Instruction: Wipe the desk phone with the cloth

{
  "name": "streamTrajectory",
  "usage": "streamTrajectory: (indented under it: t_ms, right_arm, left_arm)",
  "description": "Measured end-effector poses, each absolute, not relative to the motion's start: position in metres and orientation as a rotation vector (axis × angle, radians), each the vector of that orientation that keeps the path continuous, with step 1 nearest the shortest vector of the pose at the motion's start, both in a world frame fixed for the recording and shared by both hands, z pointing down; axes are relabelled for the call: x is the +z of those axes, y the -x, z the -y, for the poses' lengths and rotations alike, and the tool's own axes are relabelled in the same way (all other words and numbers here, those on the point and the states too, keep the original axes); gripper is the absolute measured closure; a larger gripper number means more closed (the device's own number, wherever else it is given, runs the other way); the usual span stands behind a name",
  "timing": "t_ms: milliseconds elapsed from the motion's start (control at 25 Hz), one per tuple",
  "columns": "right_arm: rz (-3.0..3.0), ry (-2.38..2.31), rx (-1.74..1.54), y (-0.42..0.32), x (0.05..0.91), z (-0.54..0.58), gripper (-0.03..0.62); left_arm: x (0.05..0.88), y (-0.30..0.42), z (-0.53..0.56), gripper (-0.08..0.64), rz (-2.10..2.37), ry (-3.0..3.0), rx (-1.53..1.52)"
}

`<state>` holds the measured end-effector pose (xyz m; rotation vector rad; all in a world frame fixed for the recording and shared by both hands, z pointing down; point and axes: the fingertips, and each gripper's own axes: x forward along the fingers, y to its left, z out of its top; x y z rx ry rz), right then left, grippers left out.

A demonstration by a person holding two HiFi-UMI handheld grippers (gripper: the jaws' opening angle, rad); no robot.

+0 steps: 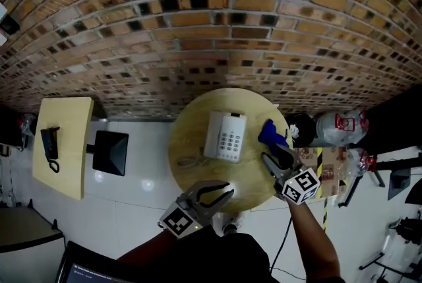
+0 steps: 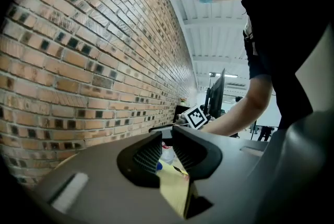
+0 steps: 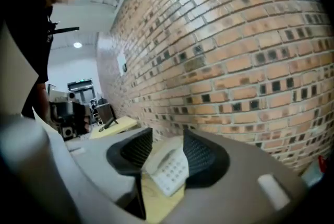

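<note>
The white desk phone [image 1: 225, 135] lies in the middle of the round wooden table [image 1: 191, 130]. A blue cloth [image 1: 271, 133] lies crumpled at the table's right edge. My right gripper [image 1: 270, 157] is just below the cloth and points up at it. Its jaws are open with nothing between them. In the right gripper view the phone [image 3: 169, 165] shows further off, between the jaws of that gripper [image 3: 162, 147]. My left gripper [image 1: 221, 194] hovers open and empty at the table's front edge. The left gripper view shows that gripper [image 2: 167, 147], with a bit of the cloth [image 2: 159, 167] beyond its jaws.
A thin cable [image 1: 191, 159] lies on the table left of the phone. A brick wall [image 1: 211, 24] stands behind. To the left are a yellow rectangular table [image 1: 72, 123] with a black handset [image 1: 49, 143] and a black box [image 1: 111, 152]. Clear plastic bags [image 1: 339, 126] sit at the right.
</note>
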<state>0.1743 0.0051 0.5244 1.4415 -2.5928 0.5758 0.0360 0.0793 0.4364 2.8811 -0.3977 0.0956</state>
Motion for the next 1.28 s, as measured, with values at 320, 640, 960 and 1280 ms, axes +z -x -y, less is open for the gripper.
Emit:
streamTrajectory:
  t_ms: [320, 640, 960, 1280]
  right_arm:
    - [2.81, -1.297, 0.289, -0.107, 0.424, -0.089, 0.556]
    - [2.913, -1.163, 0.213, -0.076, 0.376, -0.144, 0.592]
    - [2.91, -1.171, 0.23, -0.065, 0.37, -0.169, 0.592]
    - [2.917, -1.178, 0.212, -0.063, 0.368, -0.17, 0.592]
  left_arm:
    - [0.407, -0.034, -0.11, 0.511, 0.382, -2.921, 0.059]
    - [0.38, -0.04, -0.148, 0.526, 0.354, -2.951, 0.024]
    - [0.363, -0.04, -0.162, 0.537, 0.376, -2.997, -0.007]
    - [0.36, -0.039, -0.168, 0.537, 0.4, -2.995, -0.008]
